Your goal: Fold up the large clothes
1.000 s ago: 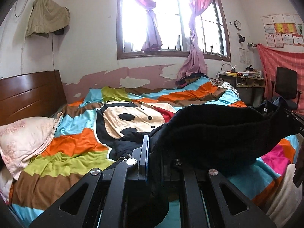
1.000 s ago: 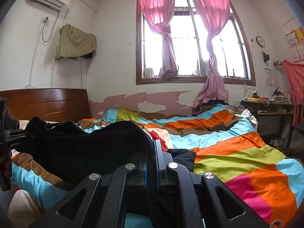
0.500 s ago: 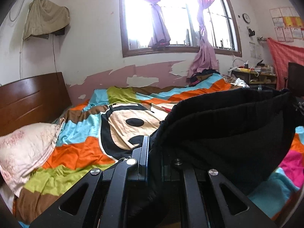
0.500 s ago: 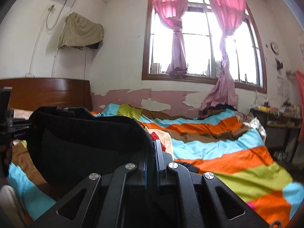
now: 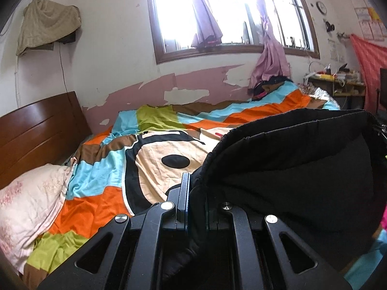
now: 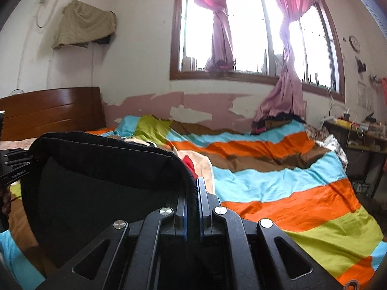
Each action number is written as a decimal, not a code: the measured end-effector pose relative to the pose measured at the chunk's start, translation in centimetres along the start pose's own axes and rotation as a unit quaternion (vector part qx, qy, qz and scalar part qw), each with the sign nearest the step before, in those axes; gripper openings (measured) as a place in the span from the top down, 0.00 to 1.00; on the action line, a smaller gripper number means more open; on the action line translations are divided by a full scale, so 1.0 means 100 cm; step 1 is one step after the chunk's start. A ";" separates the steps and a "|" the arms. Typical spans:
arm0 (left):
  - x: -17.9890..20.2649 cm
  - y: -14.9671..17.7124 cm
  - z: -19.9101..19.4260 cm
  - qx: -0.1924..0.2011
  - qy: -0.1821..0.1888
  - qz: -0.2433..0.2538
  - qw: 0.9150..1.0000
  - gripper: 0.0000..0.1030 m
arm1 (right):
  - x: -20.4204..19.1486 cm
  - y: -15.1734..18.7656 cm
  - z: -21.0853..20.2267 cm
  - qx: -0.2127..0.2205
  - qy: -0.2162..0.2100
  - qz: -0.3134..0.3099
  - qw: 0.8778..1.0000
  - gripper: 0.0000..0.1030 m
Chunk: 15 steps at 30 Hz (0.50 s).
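Observation:
A large black garment (image 5: 290, 166) hangs stretched between my two grippers, lifted off the bed. My left gripper (image 5: 193, 188) is shut on one end of its ribbed edge. My right gripper (image 6: 191, 193) is shut on the other end of the black garment (image 6: 101, 181). The left gripper also shows at the left edge of the right wrist view (image 6: 14, 166), level with the top edge of the cloth. The cloth sags in a doubled layer below the held edge.
The bed carries a striped quilt (image 6: 278, 174) with a cartoon face (image 5: 169, 159). A pink pillow (image 5: 26, 207) and wooden headboard (image 5: 36, 130) are at the left. A desk (image 6: 358, 133) stands at the right. A window with pink curtains (image 6: 241, 24) is behind.
Both grippers have risen with the garment, and the black cloth has come up off the quilt and now hangs higher and more taut between them.

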<state>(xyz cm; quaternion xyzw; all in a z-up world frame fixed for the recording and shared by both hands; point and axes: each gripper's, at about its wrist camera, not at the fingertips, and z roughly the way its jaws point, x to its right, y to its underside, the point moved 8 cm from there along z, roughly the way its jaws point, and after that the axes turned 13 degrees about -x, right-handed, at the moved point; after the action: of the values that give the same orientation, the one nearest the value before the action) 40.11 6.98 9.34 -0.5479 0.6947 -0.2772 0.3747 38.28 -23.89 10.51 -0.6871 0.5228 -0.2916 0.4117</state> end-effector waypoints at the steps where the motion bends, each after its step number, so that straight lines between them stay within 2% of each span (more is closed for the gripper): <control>1: 0.000 -0.001 0.007 -0.004 -0.002 0.001 1.000 0.93 | 0.001 0.000 0.009 -0.004 0.003 0.001 1.000 0.94; 6: -0.004 0.002 0.052 -0.033 -0.006 -0.010 0.999 0.93 | 0.011 0.006 0.056 -0.040 0.010 0.021 0.999 0.94; 15: -0.007 0.013 0.110 -0.097 0.025 -0.053 0.994 0.93 | 0.011 0.020 0.112 -0.083 0.028 0.013 0.996 0.94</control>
<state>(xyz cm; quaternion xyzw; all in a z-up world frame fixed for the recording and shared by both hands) 48.52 8.29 2.21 -0.6105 0.6974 -0.2416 0.2873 46.94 -22.29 3.19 -0.7035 0.5654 -0.2609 0.3425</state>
